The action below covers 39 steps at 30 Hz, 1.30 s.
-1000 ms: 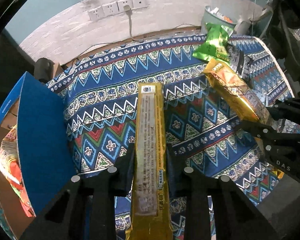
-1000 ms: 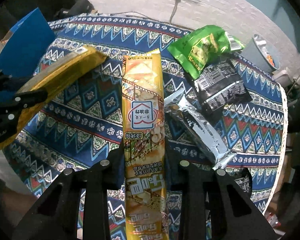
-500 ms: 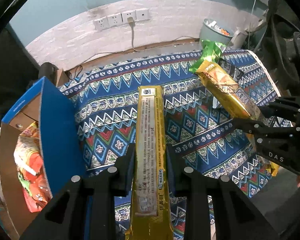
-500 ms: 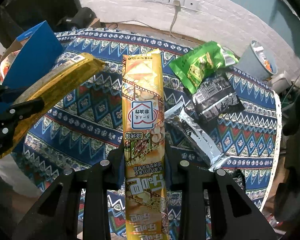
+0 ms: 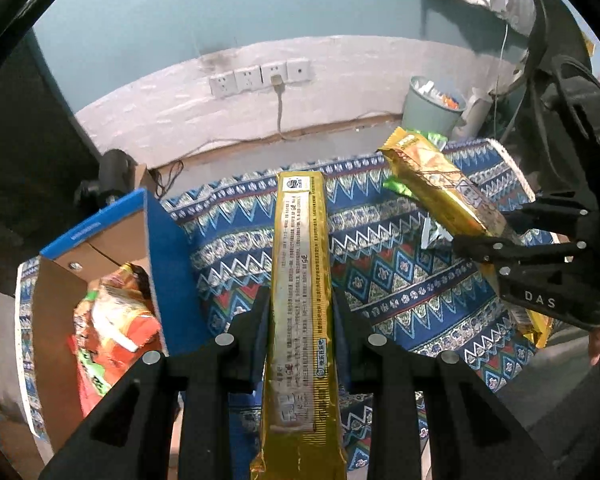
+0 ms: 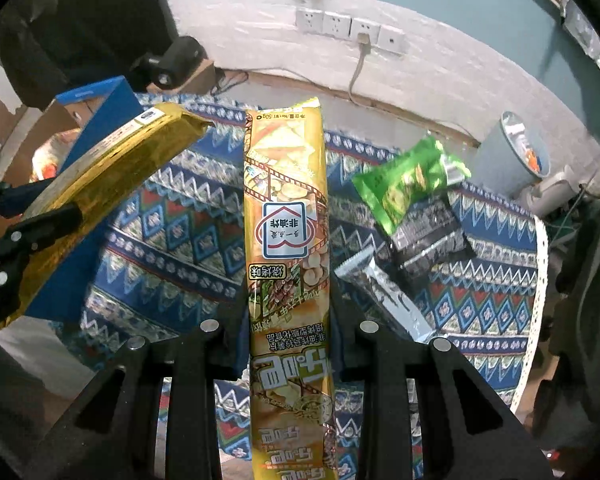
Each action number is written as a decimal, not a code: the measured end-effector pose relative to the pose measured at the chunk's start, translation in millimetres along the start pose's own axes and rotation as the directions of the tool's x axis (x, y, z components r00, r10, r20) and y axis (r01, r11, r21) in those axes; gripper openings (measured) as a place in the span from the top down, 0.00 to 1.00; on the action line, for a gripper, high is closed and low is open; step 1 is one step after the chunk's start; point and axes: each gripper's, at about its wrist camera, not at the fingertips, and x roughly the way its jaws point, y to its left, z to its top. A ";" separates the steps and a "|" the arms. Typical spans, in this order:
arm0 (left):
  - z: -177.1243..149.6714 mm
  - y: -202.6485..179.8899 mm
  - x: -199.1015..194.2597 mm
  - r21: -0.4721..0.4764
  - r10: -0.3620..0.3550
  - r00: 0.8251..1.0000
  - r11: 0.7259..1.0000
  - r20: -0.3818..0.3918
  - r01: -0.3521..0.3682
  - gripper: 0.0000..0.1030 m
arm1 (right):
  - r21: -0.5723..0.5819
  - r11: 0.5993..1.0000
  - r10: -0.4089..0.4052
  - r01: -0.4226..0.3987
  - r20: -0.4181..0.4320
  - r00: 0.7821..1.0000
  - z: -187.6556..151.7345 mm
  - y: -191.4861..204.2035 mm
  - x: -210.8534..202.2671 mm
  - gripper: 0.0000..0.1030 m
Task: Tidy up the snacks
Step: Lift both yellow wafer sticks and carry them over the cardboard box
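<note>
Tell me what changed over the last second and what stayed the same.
Both grippers rose and drew back from the table: more wall shows, the cloth looks smaller, and the open box now shows its inside. Nothing was grabbed or released. The left gripper still clamps the gold packet, and the right gripper still clamps the yellow packet. The green bag, black packet and silver packet lie unmoved.

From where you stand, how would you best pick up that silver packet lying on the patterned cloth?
Grip the silver packet across its narrow width near the middle, coming from above. It lies flat, long and slim, on the cloth, and the black packet crowds its far end, so the near half is freer.
</note>
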 end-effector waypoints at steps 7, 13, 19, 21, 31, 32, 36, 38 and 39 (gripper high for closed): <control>4.8 13.2 -26.7 -0.008 0.040 0.998 0.999 0.048 -0.040 0.72 | 0.003 0.999 0.037 -0.038 0.043 0.998 23.4 19.1 -19.5 0.72; 1.7 31.2 -44.8 -0.037 0.038 0.997 0.999 0.073 -0.035 0.72 | -0.034 0.997 0.076 -0.074 0.067 0.995 40.4 45.9 -30.0 0.72; -6.3 56.0 -57.0 -0.080 0.057 0.995 0.996 0.081 -0.050 0.72 | -0.067 0.992 0.109 -0.104 0.074 0.991 56.3 74.3 -31.6 0.72; -9.3 65.9 -60.2 -0.101 0.057 0.995 0.994 0.080 -0.048 0.72 | -0.083 0.990 0.116 -0.110 0.075 0.990 60.1 85.2 -32.1 0.72; -25.0 114.4 -73.0 -0.174 0.089 0.992 0.982 0.091 -0.072 0.72 | -0.141 0.978 0.161 -0.152 0.058 0.985 82.7 140.5 -26.0 0.72; -26.7 118.6 -73.0 -0.181 0.095 0.991 0.980 0.092 -0.078 0.72 | -0.141 0.978 0.166 -0.157 0.055 0.985 84.8 144.6 -24.4 0.72; -36.0 138.8 -73.8 -0.209 0.115 0.990 0.973 0.087 -0.094 0.72 | -0.143 0.972 0.191 -0.184 0.037 0.981 94.1 165.2 -18.1 0.72; -41.3 149.8 -74.6 -0.219 0.140 0.987 0.968 0.082 -0.119 0.72 | -0.150 0.970 0.199 -0.192 0.029 0.980 99.0 176.9 -15.7 0.72; -43.4 154.2 -75.5 -0.223 0.146 0.986 0.967 0.081 -0.124 0.72 | -0.155 0.968 0.204 -0.198 0.026 0.979 101.6 183.5 -14.6 0.72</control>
